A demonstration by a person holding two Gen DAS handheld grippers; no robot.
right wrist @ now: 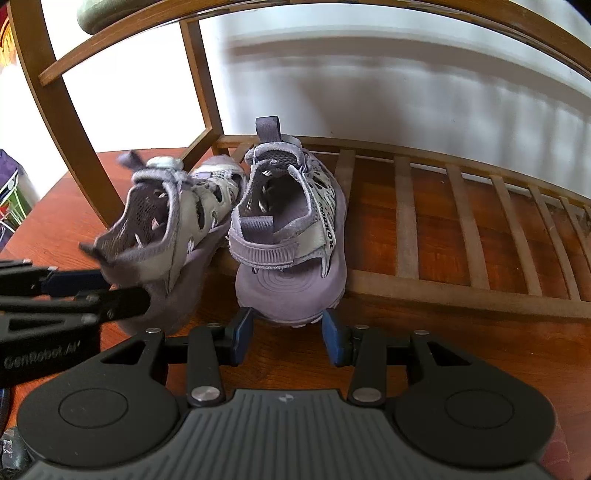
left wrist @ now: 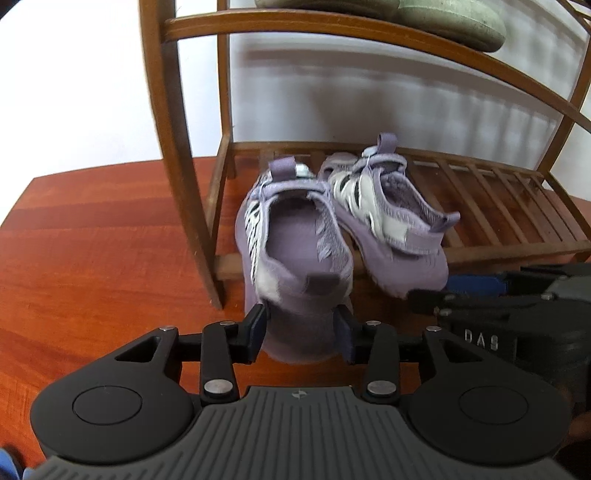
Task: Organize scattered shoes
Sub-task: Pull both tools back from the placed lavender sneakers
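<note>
Two purple and white children's shoes sit at the left end of the wooden rack's bottom shelf (left wrist: 491, 206), toes toward the wall. My left gripper (left wrist: 303, 334) is shut on the heel of the left shoe (left wrist: 295, 236), which is tilted and hangs off the shelf's front rail. The right shoe (right wrist: 291, 236) also shows in the left wrist view (left wrist: 388, 214); its heel overhangs the front rail. My right gripper (right wrist: 286, 338) is open, its blue pads just behind that heel and not touching it. The left shoe shows in the right wrist view (right wrist: 162, 229) with the left gripper's fingers (right wrist: 110, 295) on it.
The wooden rack (right wrist: 461, 229) stands on a red-brown wood floor (left wrist: 92, 258) against a white wall. Its curved upper shelf (left wrist: 332, 29) holds green-grey shoes (left wrist: 454, 18). The slatted bottom shelf extends to the right. Colourful objects (right wrist: 11, 195) lie at the far left.
</note>
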